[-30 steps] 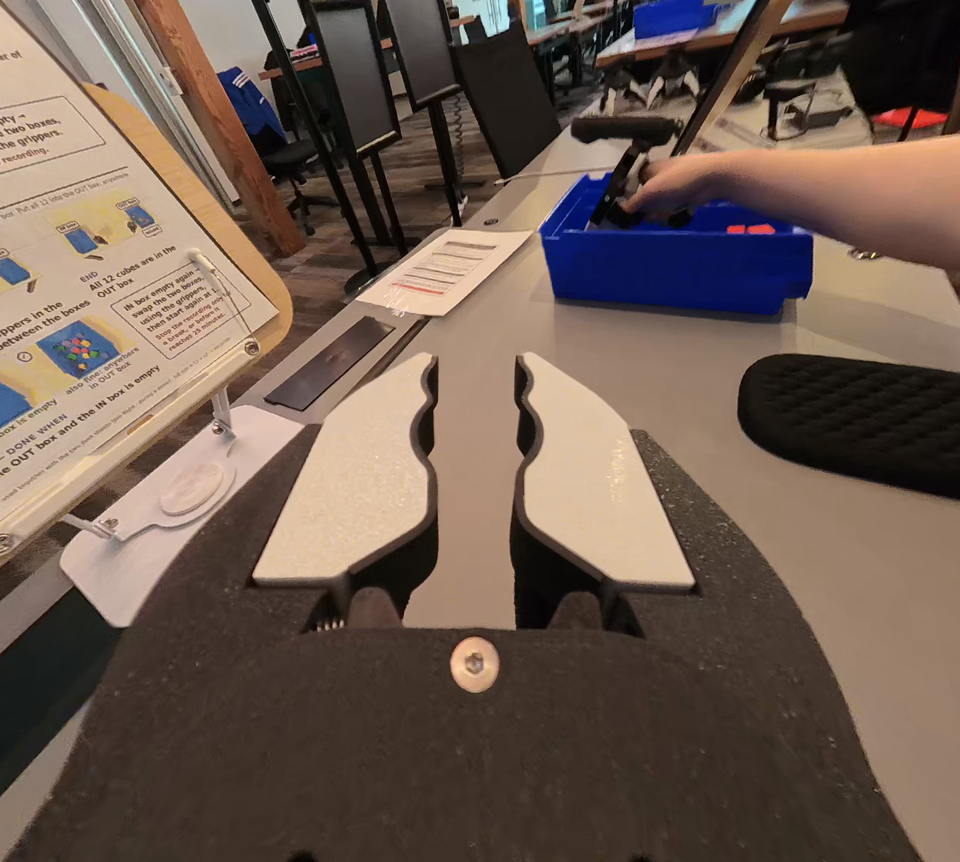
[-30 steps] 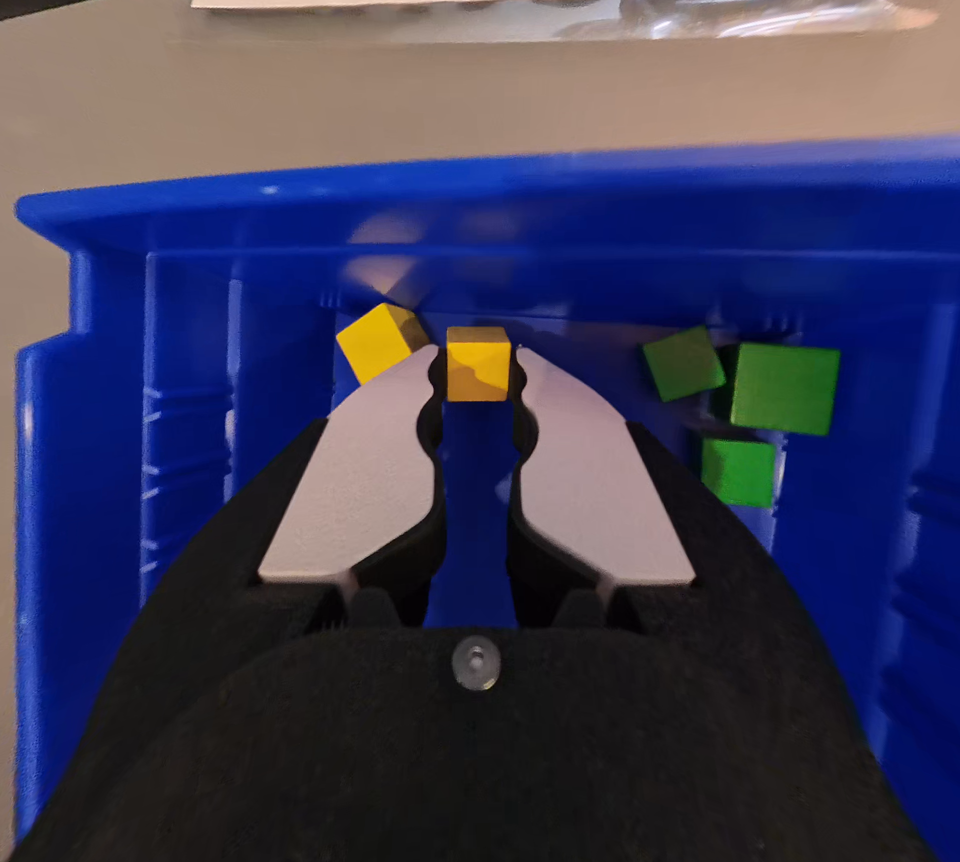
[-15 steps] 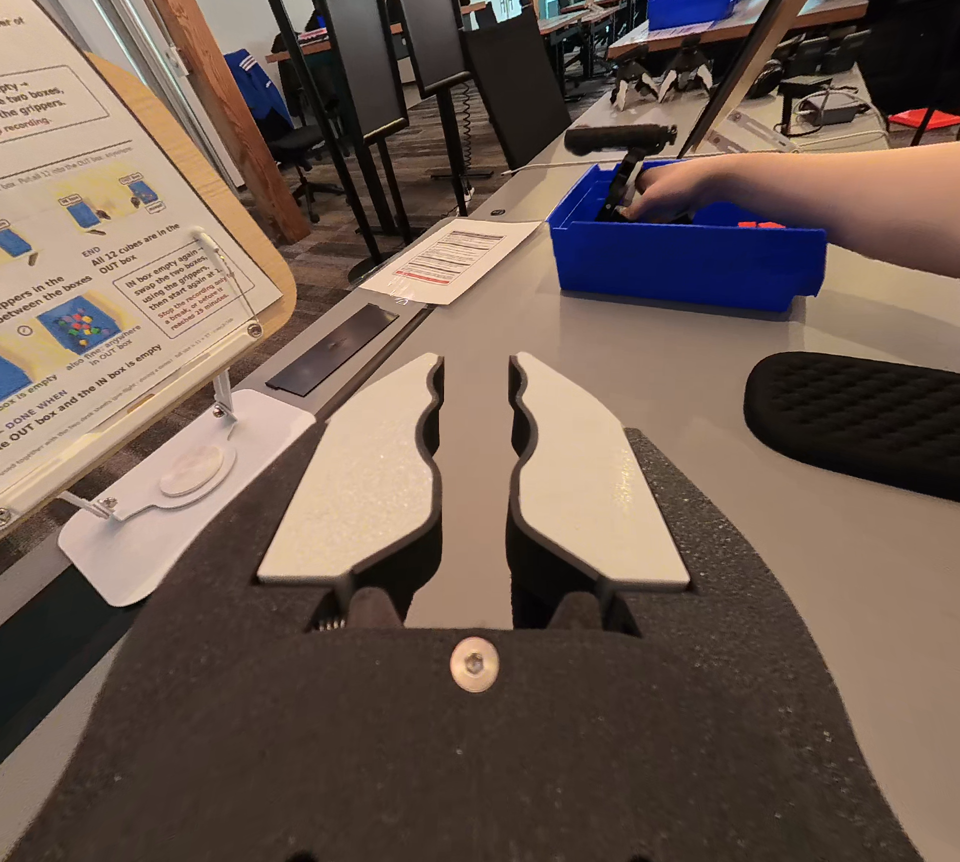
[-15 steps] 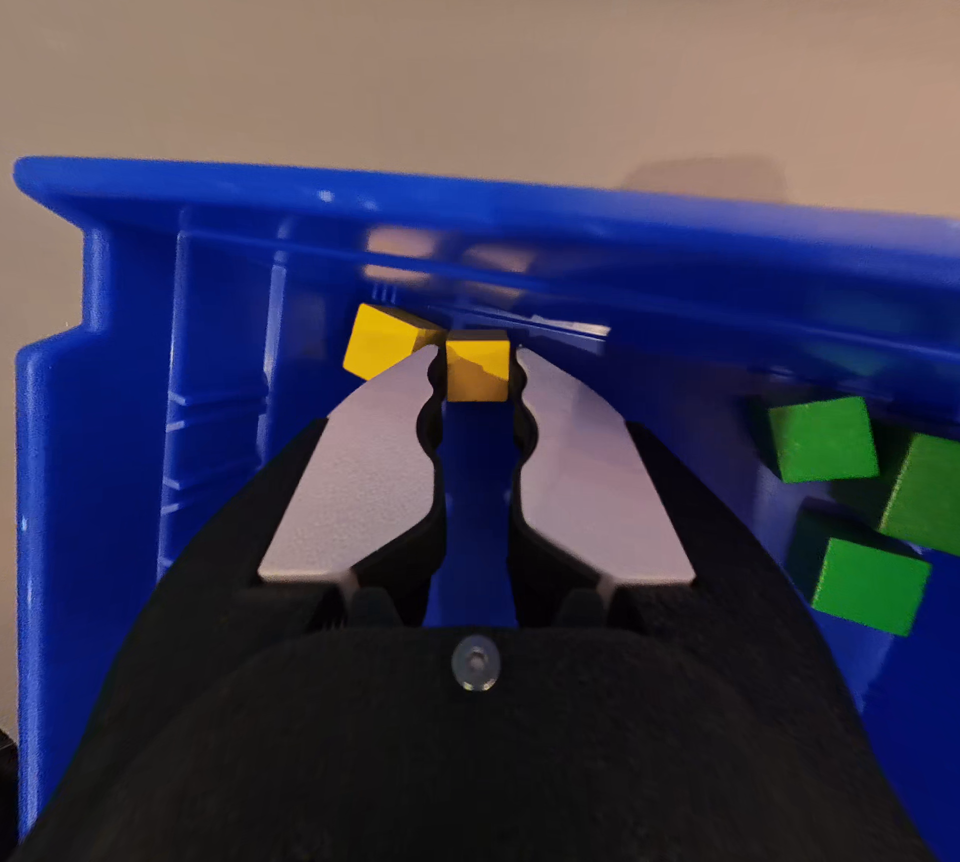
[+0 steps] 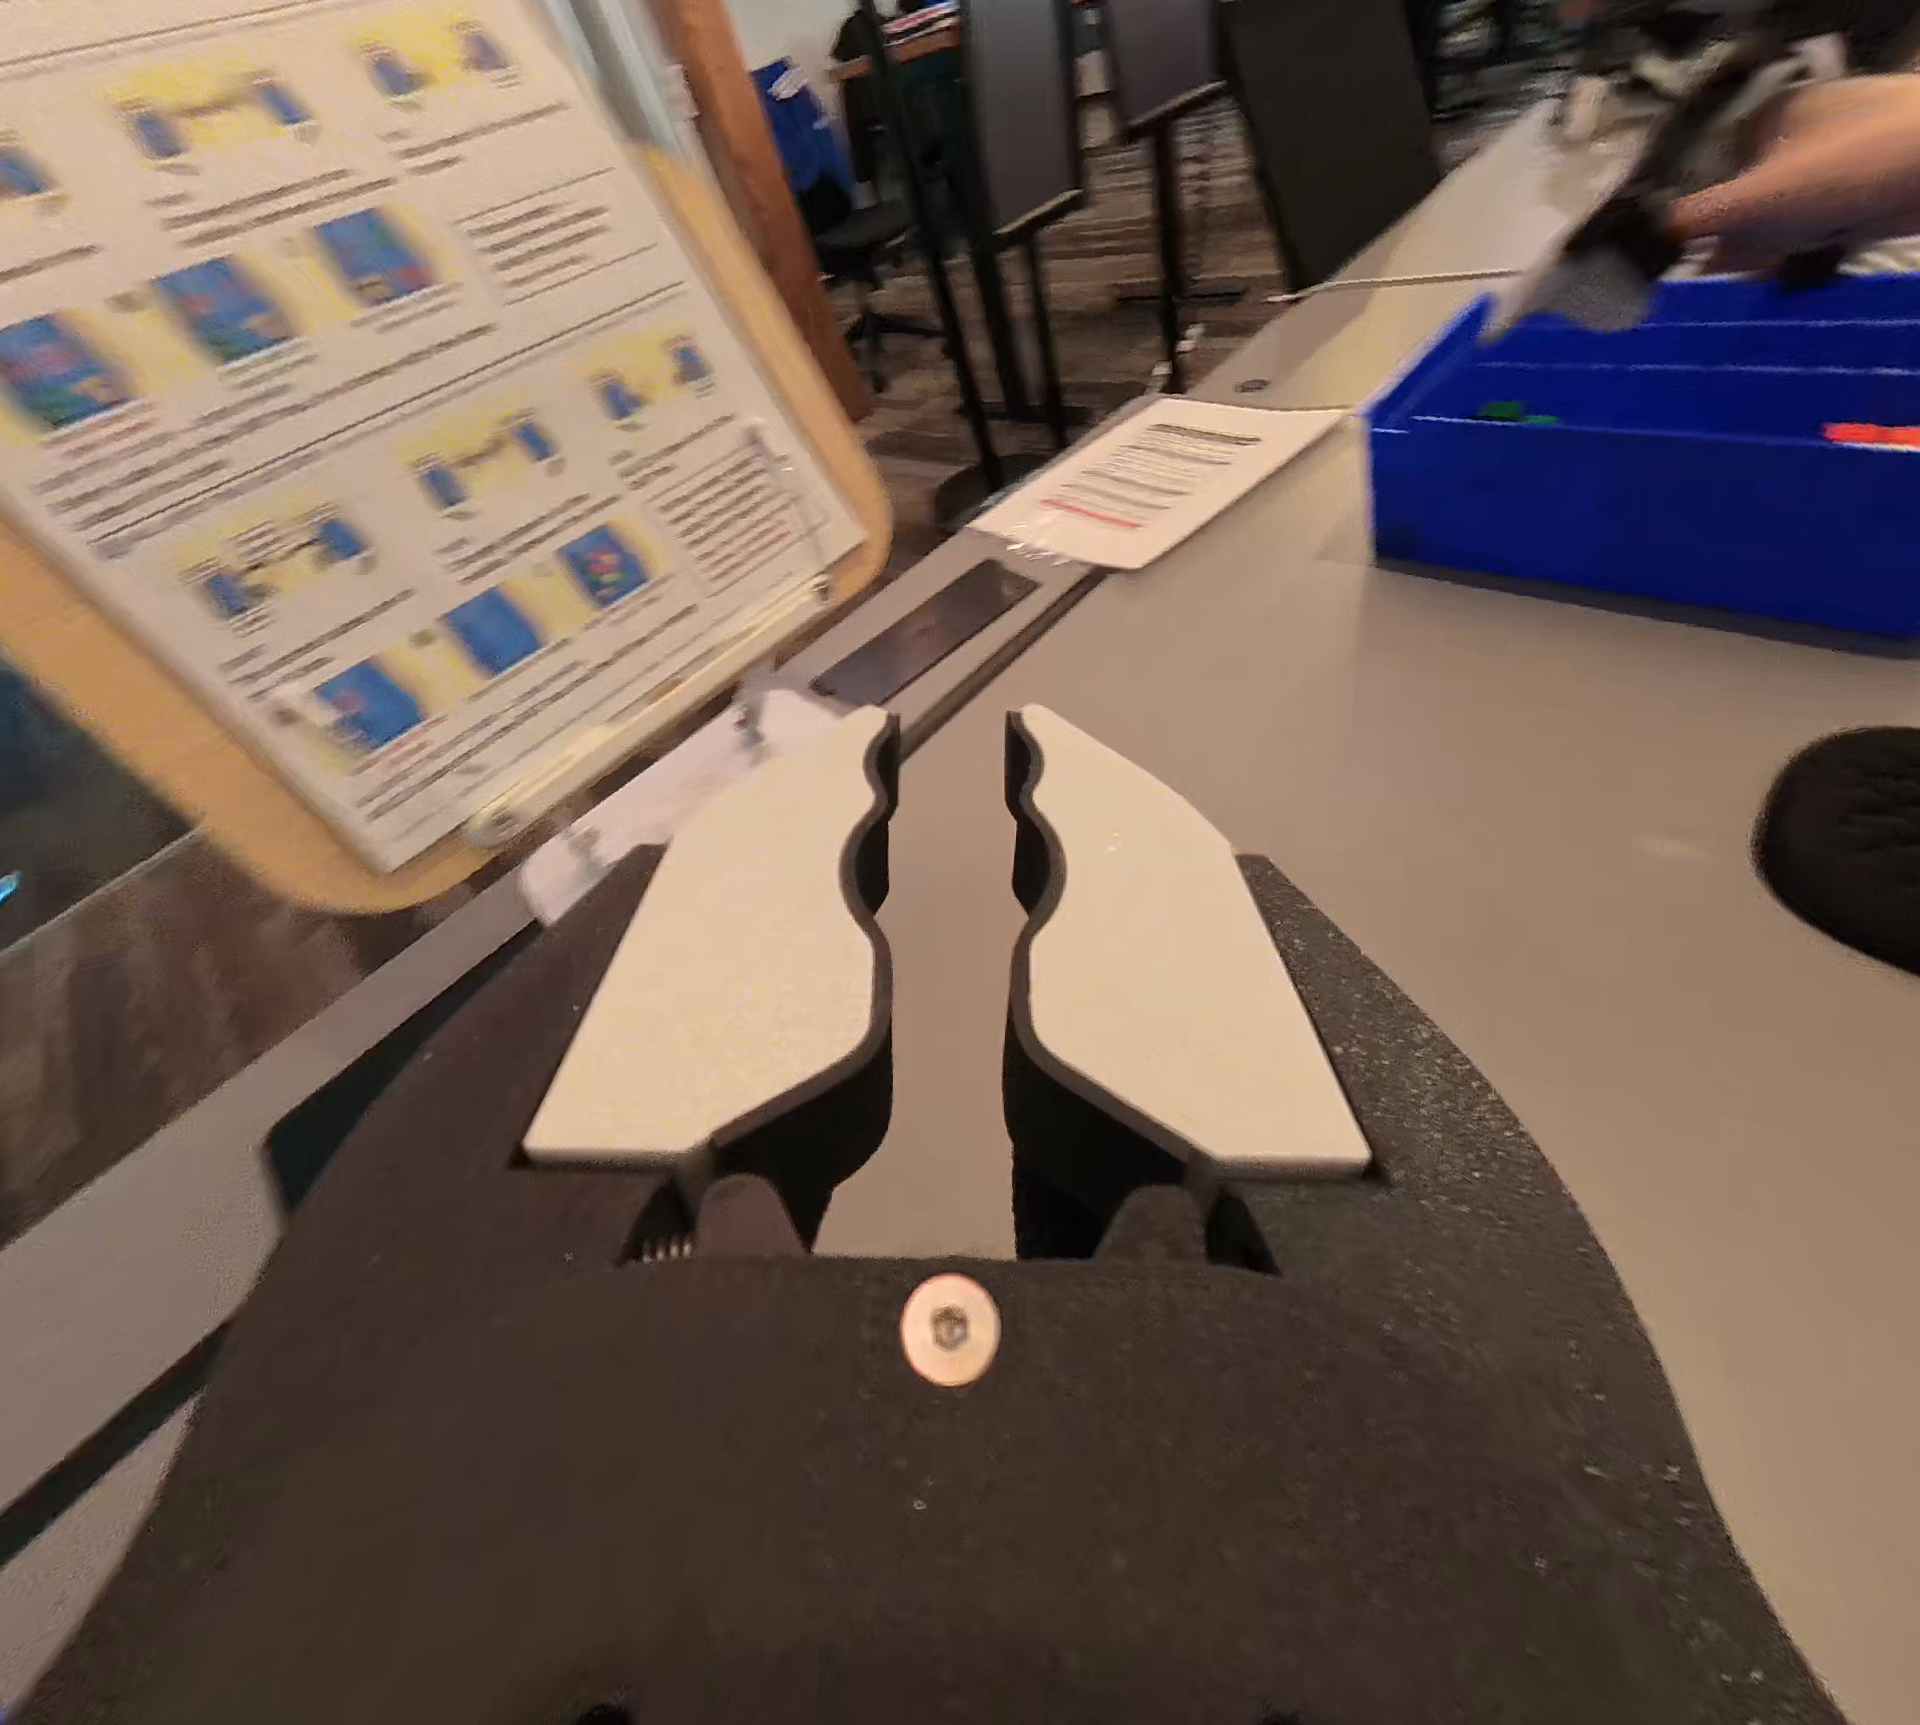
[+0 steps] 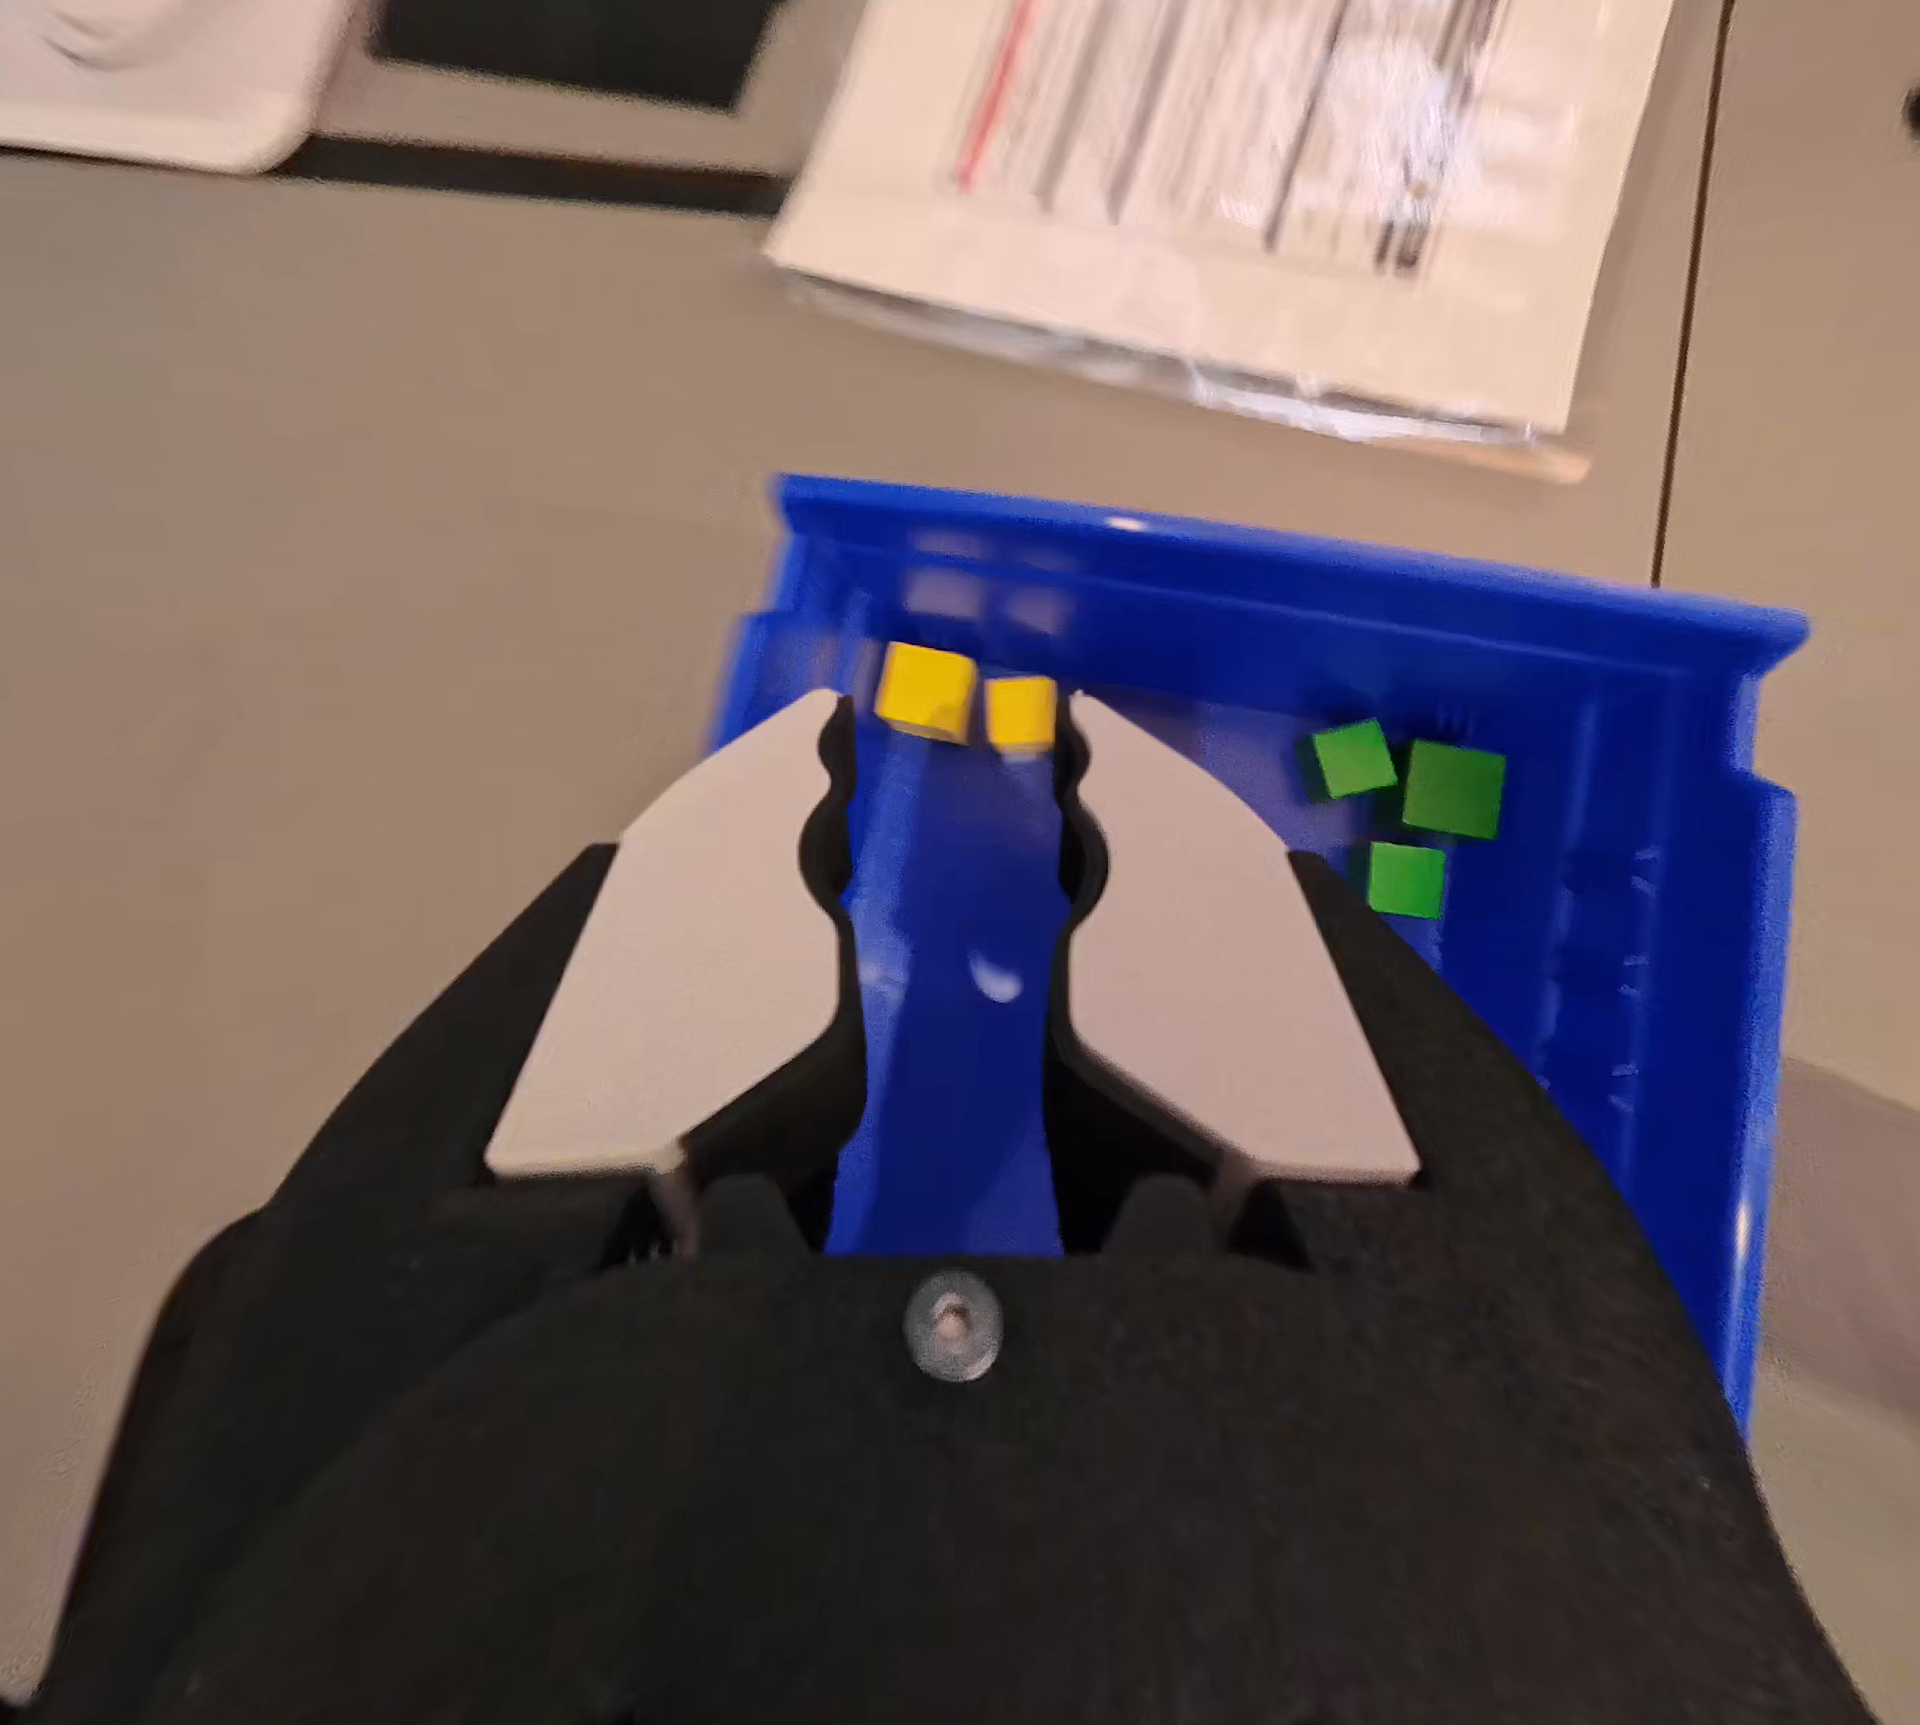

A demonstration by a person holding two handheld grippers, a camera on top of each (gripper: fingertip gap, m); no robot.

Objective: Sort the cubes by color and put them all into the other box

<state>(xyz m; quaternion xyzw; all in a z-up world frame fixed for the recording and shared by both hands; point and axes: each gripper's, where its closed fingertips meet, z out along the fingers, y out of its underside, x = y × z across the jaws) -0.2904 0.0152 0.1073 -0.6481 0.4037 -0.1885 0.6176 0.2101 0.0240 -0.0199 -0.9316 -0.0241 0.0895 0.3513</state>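
Cubes sit in the blue box (image 5: pixel 1662 512) far off on the grey counter (image 5: pixel 1455 844) in the left wrist view. Only bits of green and red show over its wall. A printed sheet (image 5: pixel 1153 480) lies flat beside the box. A big picture board (image 5: pixel 343 345) stands tilted at the left edge. A black bumpy pad (image 5: pixel 1849 844) lies at the right. Behind the counter are dark screens on stands, chairs and more desks. The left hand-held gripper (image 5: pixel 948 725) hangs low over the bare counter, its fingers a little apart with nothing between them. Far right, a person's hand (image 5: pixel 1808 189) holds the other tool over the box, all blurry.

From the right wrist view, the box (image 6: pixel 1351 553) is seen from above. Two yellow cubes (image 6: pixel 966 709) lie side by side against the far wall. Three green cubes (image 6: pixel 1403 802) lie close together to their right. The right hand-held gripper (image 6: pixel 951 709) is above the box, tipped down, fingers spread wide and gripping nothing. The yellow cubes show just past its tips. The sheet (image 6: pixel 1247 117) lies beyond the box.
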